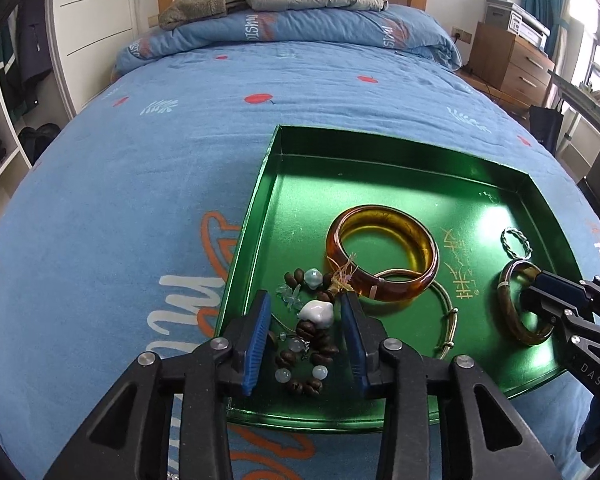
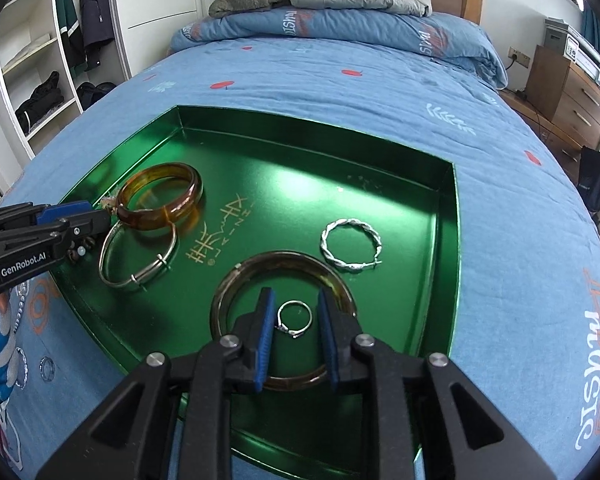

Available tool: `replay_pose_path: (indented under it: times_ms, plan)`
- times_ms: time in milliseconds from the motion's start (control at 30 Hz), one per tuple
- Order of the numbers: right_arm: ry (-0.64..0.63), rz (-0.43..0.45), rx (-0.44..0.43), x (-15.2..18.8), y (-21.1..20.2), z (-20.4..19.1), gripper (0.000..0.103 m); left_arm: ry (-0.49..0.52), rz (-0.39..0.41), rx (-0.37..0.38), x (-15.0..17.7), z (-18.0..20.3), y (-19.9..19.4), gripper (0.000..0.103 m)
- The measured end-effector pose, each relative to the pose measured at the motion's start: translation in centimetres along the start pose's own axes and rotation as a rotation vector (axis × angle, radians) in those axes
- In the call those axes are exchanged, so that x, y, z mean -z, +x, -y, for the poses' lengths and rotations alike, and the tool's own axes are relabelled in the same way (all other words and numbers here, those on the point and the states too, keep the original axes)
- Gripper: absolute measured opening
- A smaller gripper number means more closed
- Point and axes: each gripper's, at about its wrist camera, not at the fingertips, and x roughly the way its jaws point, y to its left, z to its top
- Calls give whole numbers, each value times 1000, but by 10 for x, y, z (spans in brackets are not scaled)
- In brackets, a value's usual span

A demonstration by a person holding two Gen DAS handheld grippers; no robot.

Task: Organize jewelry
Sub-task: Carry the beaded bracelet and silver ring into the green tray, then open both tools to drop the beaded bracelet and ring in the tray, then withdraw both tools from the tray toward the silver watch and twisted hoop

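Nearest to the left wrist camera is the left gripper [image 1: 306, 338]. Its blue pads stand apart on both sides of the beaded bracelet [image 1: 306, 354] and do not press it. This bracelet, with brown beads, some clear beads and a white stone, lies bunched at the near left corner of the green tray [image 1: 400, 166].

Close to the right wrist camera, the right gripper [image 2: 296, 330] is also spread, with the small ring [image 2: 295, 319] lying free between its pads. The ring rests on the tray floor inside the thin dark bangle [image 2: 282, 259], near the right edge of the tray.

Further in, the amber bangle [image 2: 160, 196] leans on the thin wire bangle [image 2: 138, 258] toward the left edge, and the twisted silver hoop [image 2: 351, 245] lies alone beside the right wall.

My judgement of the risks: the ring is small and flat on smooth metal, so pads that close too high may slide over it or flick it away. The right fingers stand inside the dark bangle, and lifting could hook and drag it. On the left, the pads may catch only a few beads, so the loose string hangs and pulls the amber bangle, whose tassel [image 1: 346, 272] lies very close. The tray sits on a soft quilt [image 1: 160, 160], so a hard push downward can tilt it and make the pieces slide together.
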Motion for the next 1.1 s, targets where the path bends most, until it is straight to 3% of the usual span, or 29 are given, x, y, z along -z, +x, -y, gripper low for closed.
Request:
replay_pose_path:
  times_ms: [67,133,367,633,1100]
  plan:
    - [8,16,2,-2,-7,0,34,6,17,7,-2,0,-10,41]
    - [9,34,11,-4,-17,-1,36,13,42,11,-3,2,-22,43]
    - [12,97,52,-13,-62,-11,37,3,152,36,2,-7,-73,43]
    - [27,187,71,-13,-131,-27,37,-18,190,93,3,-21,-131,43]
    - [3,279,79,31,-237,-65,37,36,278,88,40,-20,-226,43]
